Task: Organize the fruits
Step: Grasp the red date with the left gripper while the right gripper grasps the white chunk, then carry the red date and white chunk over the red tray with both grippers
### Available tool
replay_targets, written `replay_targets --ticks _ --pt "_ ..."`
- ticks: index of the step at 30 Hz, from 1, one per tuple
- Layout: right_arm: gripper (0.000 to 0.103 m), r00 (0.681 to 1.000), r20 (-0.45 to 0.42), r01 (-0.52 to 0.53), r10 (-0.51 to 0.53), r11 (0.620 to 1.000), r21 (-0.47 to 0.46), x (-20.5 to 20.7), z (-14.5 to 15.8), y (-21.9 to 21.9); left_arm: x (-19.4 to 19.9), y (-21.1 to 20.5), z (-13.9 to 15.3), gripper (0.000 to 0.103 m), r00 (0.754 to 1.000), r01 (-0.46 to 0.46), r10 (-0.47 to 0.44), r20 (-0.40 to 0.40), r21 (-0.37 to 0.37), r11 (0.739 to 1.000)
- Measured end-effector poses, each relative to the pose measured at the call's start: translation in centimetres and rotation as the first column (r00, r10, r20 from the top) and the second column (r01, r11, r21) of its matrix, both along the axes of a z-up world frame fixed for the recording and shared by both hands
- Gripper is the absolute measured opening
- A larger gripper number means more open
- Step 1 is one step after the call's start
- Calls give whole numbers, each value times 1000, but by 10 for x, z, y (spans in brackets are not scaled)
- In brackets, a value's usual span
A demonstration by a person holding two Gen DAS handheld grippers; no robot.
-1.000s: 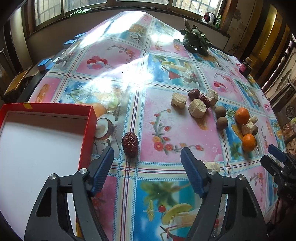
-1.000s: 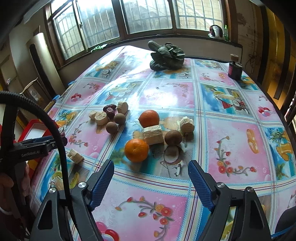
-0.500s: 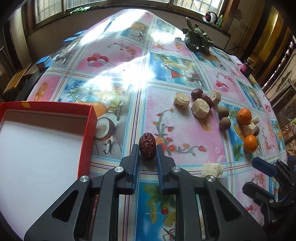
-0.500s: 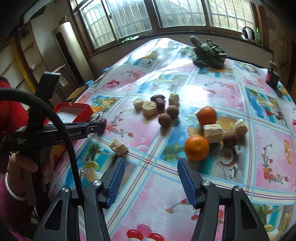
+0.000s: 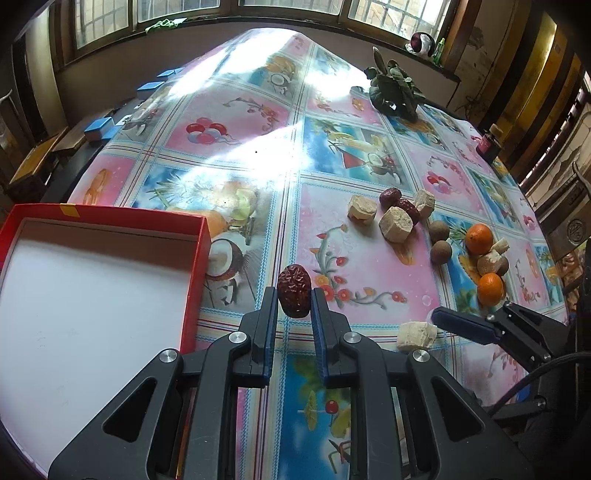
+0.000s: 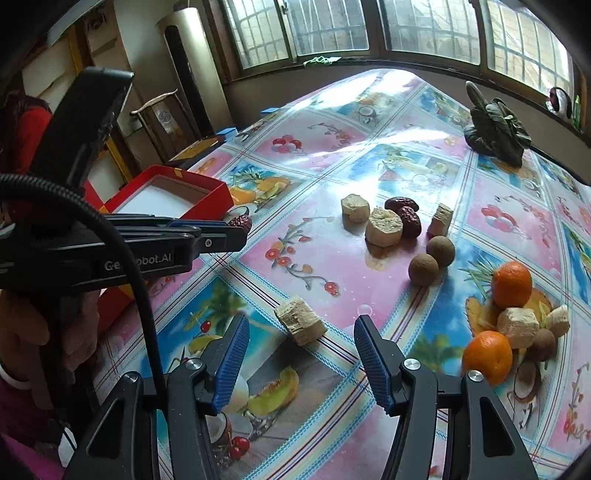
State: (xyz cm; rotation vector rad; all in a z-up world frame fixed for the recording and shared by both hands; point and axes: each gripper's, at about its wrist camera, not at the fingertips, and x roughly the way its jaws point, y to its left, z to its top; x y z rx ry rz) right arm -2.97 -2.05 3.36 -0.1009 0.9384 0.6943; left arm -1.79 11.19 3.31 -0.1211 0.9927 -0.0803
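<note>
Tablecloth (image 5: 369, 258), red date (image 5: 294, 290) upright lengthwise between jaws

I see a glossy tablecloth (image 5: 258, 155) printed with pink and blue squares of fruit, balloons and flowers, bright with window glare toward its far end. At the far right corner lies a bunch of dark leafy greens (image 5: 395, 92). Near the right edge stands a small dark bottle (image 5: 487, 142). Barred windows (image 6: 424, 26) run along the far wall. Blue boxes (image 5: 98, 127) sit off the cloth's left side. A tall pale cylinder (image 6: 181, 62) stands in the left corner.
</note>
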Motion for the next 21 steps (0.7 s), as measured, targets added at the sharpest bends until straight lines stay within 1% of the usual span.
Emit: replay_targets --ticks 1,2,4,6,8,12,16,21 --pt "42 1000 0 -13 13 1000 -16 1 -2 4 -1 0 1 17 1000 0 0 2 5 1000" --pt "37 1000 -4 -23 23 999 -37 2 -5 7 -1 0 1 17 1000 1 -1 3 5 1000" --pt "31 1000 19 -22 23 998 -63 0 -7 9 -2 0 3 17 1000 -1 1 8 8 1000" --pt "26 1000 17 -22 23 998 -61 0 -7 7 -4 -2 4 17 1000 -6 5 16 20 1000" --pt "25 1000 17 -3 4 999 -48 -1 -6 3 -6 -4 5 17 1000 -3 3 18 25 1000" --pt "21 999 21 41 -40 999 -30 -8 -2 -7 -11 -11 4 17 1000 2 -3 18 40 999" --pt "21 996 13 85 -85 996 -14 -12 1 -17 -15 -19 3 17 1000 9 -10 17 40 999" --pt "21 995 3 103 -103 994 -21 -16 0 -25 -21 -28 3 17 999 27 -28 16 46 999"
